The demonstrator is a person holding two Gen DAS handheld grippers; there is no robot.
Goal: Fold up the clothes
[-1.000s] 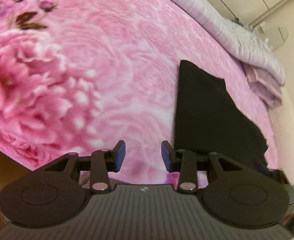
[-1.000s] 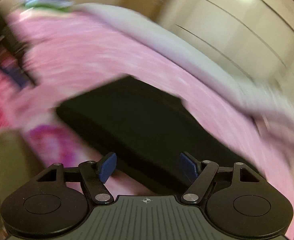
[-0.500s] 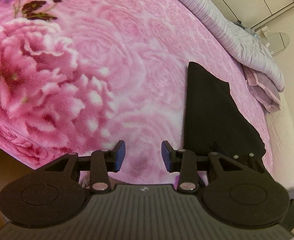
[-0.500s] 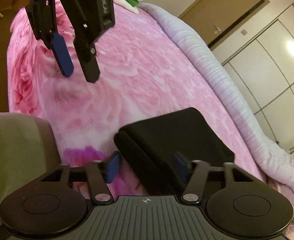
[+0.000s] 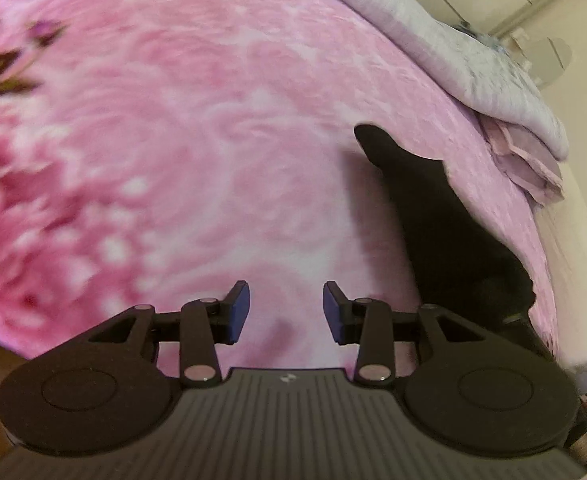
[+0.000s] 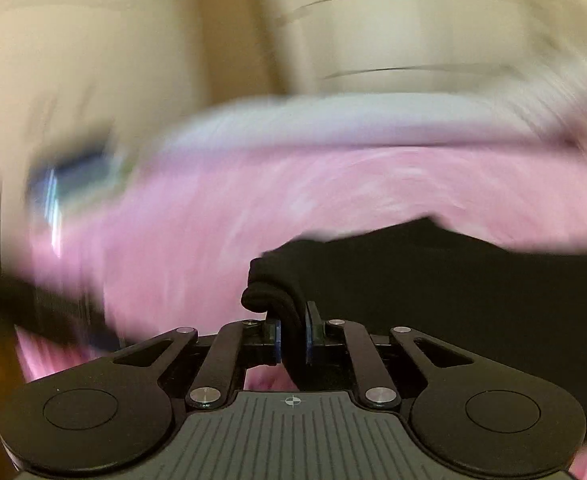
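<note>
A folded black garment [image 5: 445, 220] lies on the pink floral blanket [image 5: 213, 140], to the right of my left gripper [image 5: 285, 308]. The left gripper is open and empty, hovering over bare blanket. In the right wrist view my right gripper [image 6: 292, 338] is shut on a bunched edge of the black garment [image 6: 433, 280], which spreads to the right behind the fingers. That view is blurred by motion.
A grey-lilac quilt [image 5: 433, 32] is rolled along the far side of the bed, with a folded pink cloth [image 5: 529, 168] at its right end. The bed's right edge [image 5: 573, 248] drops off beyond the garment. Cupboard doors [image 6: 413, 32] stand behind the bed.
My right gripper has closed on the near edge of the black garment, and its view has swung and blurred. The garment's shape in the left view has changed as its near end lifts.
</note>
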